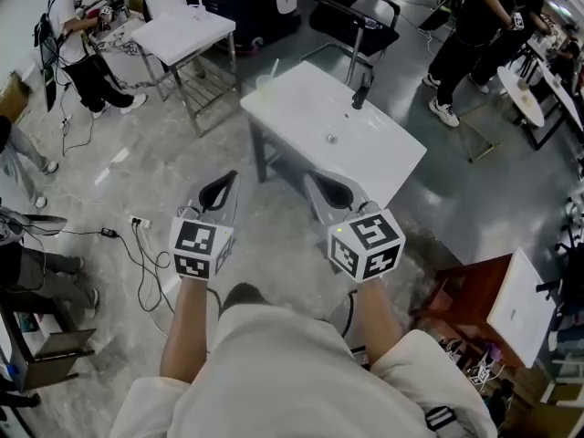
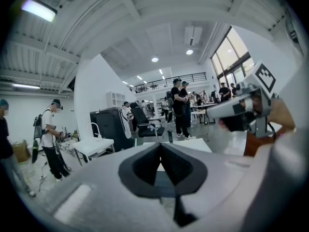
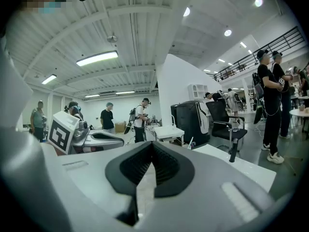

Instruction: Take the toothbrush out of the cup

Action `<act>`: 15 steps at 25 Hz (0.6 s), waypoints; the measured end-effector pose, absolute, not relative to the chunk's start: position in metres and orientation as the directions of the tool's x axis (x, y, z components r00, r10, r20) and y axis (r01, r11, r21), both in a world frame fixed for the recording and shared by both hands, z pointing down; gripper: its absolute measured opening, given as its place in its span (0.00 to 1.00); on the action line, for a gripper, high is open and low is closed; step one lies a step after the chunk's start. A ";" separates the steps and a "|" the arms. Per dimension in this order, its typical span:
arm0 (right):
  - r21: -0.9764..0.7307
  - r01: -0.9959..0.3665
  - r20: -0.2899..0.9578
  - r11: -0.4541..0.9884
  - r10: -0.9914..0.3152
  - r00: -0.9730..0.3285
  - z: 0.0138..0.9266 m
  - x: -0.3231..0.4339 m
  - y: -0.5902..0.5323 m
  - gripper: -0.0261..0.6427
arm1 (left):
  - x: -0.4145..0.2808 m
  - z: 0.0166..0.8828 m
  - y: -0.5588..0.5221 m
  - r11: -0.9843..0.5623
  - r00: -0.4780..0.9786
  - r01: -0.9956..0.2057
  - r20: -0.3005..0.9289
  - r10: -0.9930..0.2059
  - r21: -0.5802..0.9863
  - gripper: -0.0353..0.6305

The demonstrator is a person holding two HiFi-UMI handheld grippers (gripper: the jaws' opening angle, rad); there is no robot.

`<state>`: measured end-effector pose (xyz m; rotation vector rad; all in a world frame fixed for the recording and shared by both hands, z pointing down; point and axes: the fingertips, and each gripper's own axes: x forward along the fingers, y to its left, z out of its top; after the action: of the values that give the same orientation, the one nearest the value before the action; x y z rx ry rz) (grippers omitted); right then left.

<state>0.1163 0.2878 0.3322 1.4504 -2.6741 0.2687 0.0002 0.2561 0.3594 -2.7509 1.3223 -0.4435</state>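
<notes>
Fingers (image 1: 219, 192) (both pairs closed, empty) hover well short of the toothbrush (image 1: 275, 67).

Grey marble floor (image 1: 119, 181), 2 white tables (image 1: 383, 153), blk chair (image 1: 351, 21), ceiling strip lts (image 3: 96, 58), big windows (image 2: 227, 57).

Bright, even light from ceiling strips (image 3: 96, 58) and windows (image 2: 227, 57) — fisheye warping, dark vignetted corners, soft foreground.

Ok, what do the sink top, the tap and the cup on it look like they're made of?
Sink top: smooth glossy white with soft highlights; ceramic or moulded resin, can't tell which. Tap: matt black, no shine; probably coated metal. Cup: pale, slightly see-through; likely plastic, though it is small here.
</notes>
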 end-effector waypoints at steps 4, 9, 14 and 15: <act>-0.121 -0.825 0.153 0.552 -0.811 -0.565 0.333 0.128 0.283 0.05 | 0.011 0.361 0.251 -0.621 0.580 -0.763 0.237 -0.780 -0.178 0.05; -0.112 -0.827 0.170 0.551 -0.809 -0.563 0.337 0.139 0.261 0.05 | 0.028 0.364 0.234 -0.634 0.594 -0.752 0.231 -0.771 -0.183 0.05; -0.093 -0.843 0.168 0.529 -0.827 -0.537 0.342 0.136 0.223 0.05 | 0.023 0.371 0.197 -0.640 0.599 -0.749 0.235 -0.765 -0.172 0.05; -0.095 -0.850 0.170 0.518 -0.833 -0.527 0.345 0.138 0.213 0.05 | 0.023 0.371 0.187 -0.639 0.599 -0.749 0.235 -0.766 -0.173 0.05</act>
<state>0.1379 0.2131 0.3446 1.4720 -2.6467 0.2535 0.0231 0.1873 0.3712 -2.7581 1.3076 -0.4470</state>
